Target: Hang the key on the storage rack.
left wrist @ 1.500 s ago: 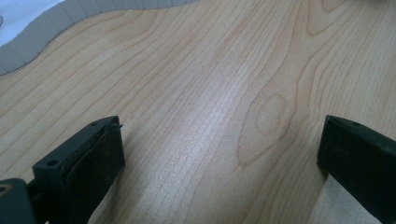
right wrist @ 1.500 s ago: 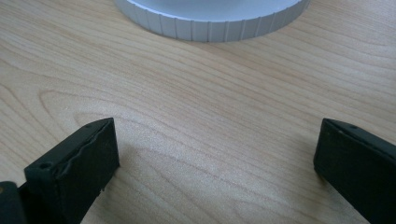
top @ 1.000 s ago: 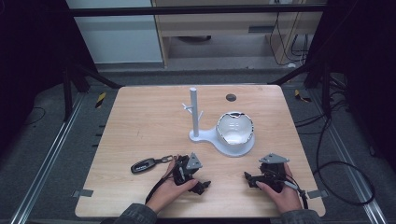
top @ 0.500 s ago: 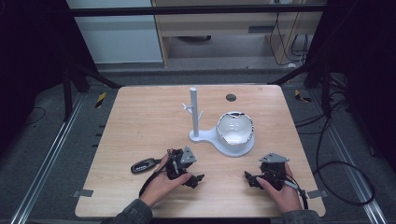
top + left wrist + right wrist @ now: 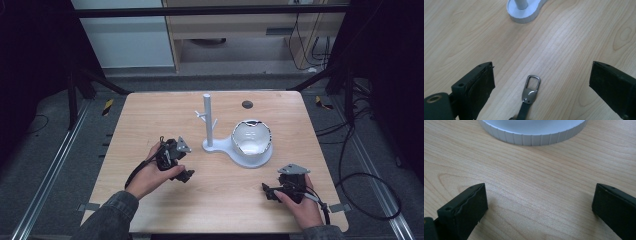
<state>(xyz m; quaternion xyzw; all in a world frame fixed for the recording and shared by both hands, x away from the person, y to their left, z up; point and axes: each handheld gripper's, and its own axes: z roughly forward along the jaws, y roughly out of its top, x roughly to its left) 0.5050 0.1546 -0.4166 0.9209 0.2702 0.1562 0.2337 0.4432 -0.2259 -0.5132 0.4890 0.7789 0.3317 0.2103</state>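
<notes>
A key strap with a metal clasp [image 5: 532, 87] lies on the wooden table [image 5: 150, 120], between the wide-apart jaws of my left gripper [image 5: 541, 82] and touching neither. In the high view the left gripper [image 5: 180, 162] and its hand cover the key. A white stand has an upright post with short pegs [image 5: 207, 120] and a round dish [image 5: 250, 145] on its base; the base [image 5: 524, 12] lies ahead of the left gripper. My right gripper [image 5: 272, 190] rests near the front right edge, open and empty [image 5: 539, 205], facing the dish's ribbed rim [image 5: 531, 135].
A small dark round spot [image 5: 247, 104] sits on the table behind the stand. Metal frame rails [image 5: 50, 165] run along the floor at the left, and cables [image 5: 360, 185] lie on the floor at the right.
My left gripper has moved left and away from the front edge, over the spot where the key lay, so the hand now hides it from above. The right gripper has not moved.
</notes>
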